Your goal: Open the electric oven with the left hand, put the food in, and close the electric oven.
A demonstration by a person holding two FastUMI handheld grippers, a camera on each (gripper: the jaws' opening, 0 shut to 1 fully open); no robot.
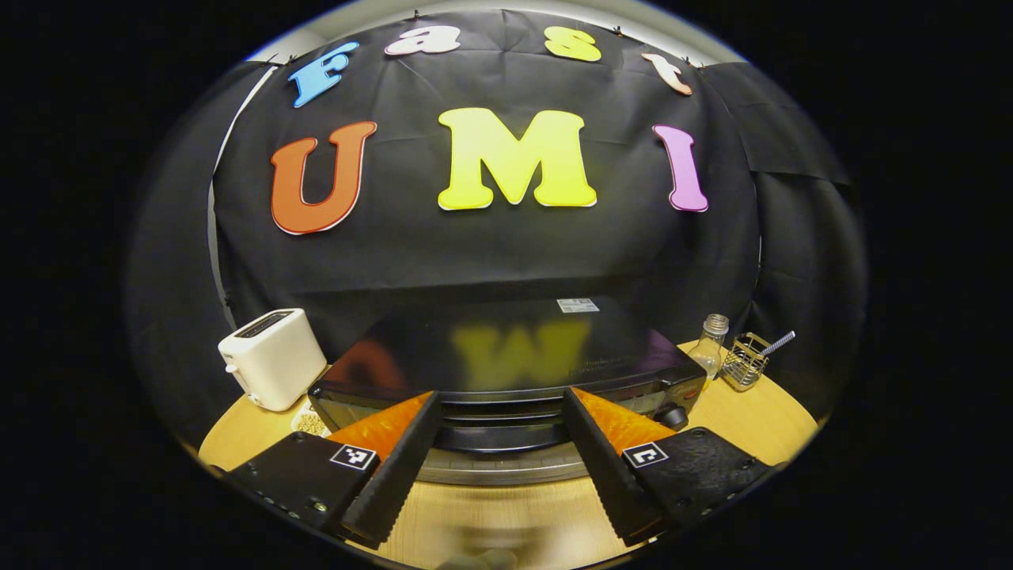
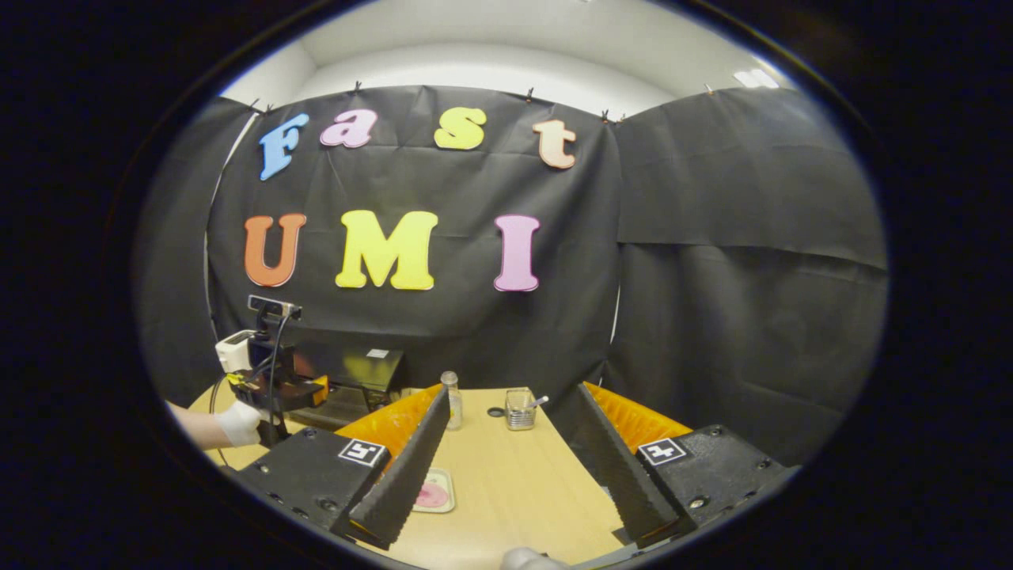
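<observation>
The left gripper (image 1: 498,451) has its jaws apart, straddling the handle of the black oven (image 1: 506,364) at twelve o'clock, door closed. The right gripper (image 2: 506,467) is spread wide over the table (image 2: 514,491); the food (image 2: 432,495) lies at seven o'clock by its finger.

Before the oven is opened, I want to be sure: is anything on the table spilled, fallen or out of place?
Nothing stands out. The oven sits squarely on the table, the toaster, glass bottle and wire basket stand upright, and no spill shows.
</observation>
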